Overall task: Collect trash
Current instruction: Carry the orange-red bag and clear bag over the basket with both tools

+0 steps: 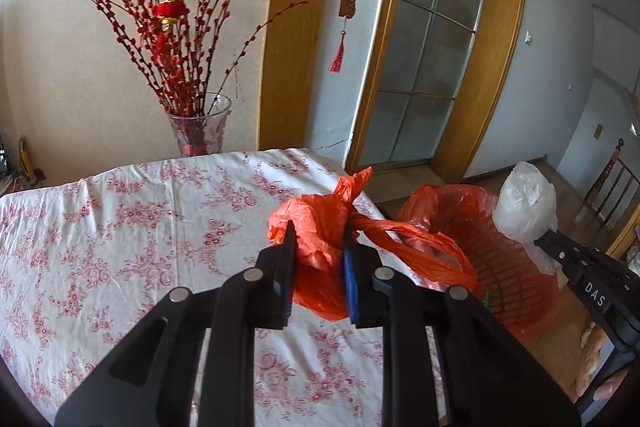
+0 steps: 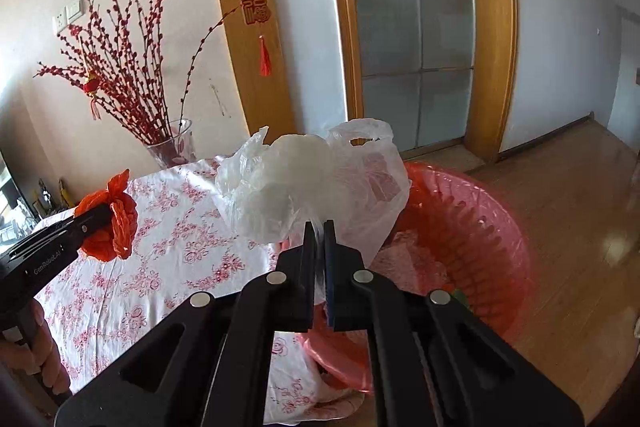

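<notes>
My left gripper (image 1: 319, 233) is shut on a knotted orange plastic bag (image 1: 316, 223), held above the right edge of the table with the floral cloth (image 1: 120, 247). From the right wrist view the same orange bag (image 2: 116, 223) shows at the left, pinched by the left gripper (image 2: 105, 213). My right gripper (image 2: 319, 227) is shut on a crumpled white plastic bag (image 2: 304, 187), held over the near rim of the red bin lined with a red bag (image 2: 480, 227). In the left wrist view the white bag (image 1: 526, 203) hangs beyond the red bin (image 1: 508, 267).
A glass vase (image 1: 200, 127) with red-budded branches stands at the table's far edge by the wall. A wood-framed glass door (image 1: 432, 39) is behind the bin. Wooden floor (image 2: 580, 207) stretches to the right, and a chair (image 1: 612, 183) stands at the far right.
</notes>
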`<state>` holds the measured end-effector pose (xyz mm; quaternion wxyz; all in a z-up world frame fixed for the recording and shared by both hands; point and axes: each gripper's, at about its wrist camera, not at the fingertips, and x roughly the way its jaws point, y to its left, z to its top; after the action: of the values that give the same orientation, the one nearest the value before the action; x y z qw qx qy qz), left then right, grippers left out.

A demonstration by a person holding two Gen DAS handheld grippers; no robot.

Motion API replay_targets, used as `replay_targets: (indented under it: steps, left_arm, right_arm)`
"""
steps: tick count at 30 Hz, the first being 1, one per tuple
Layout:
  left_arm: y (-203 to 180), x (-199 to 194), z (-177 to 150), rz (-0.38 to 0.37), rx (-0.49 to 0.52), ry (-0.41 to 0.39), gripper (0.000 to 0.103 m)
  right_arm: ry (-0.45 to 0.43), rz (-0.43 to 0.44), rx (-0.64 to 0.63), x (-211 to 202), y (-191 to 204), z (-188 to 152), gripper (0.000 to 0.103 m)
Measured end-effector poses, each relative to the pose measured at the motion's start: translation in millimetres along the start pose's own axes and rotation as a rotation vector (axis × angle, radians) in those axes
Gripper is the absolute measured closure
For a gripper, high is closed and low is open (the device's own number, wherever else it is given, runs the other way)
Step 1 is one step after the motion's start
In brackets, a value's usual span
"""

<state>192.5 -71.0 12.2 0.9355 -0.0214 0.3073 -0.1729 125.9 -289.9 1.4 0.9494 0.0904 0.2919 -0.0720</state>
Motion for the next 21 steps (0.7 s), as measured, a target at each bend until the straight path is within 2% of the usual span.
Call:
replay_targets:
  steps: [9, 21]
  left_arm:
    - [-60, 12, 2, -0.135, 0.05, 0.021, 0.082]
    - [-114, 36, -1, -0.243, 0.108, 0.059, 0.082]
  right_arm:
    - [-0.031, -0.065, 0.107, -15, -55, 5, 0.098]
    - [-0.044, -0.074, 0.184, -17, -87, 8, 0.098]
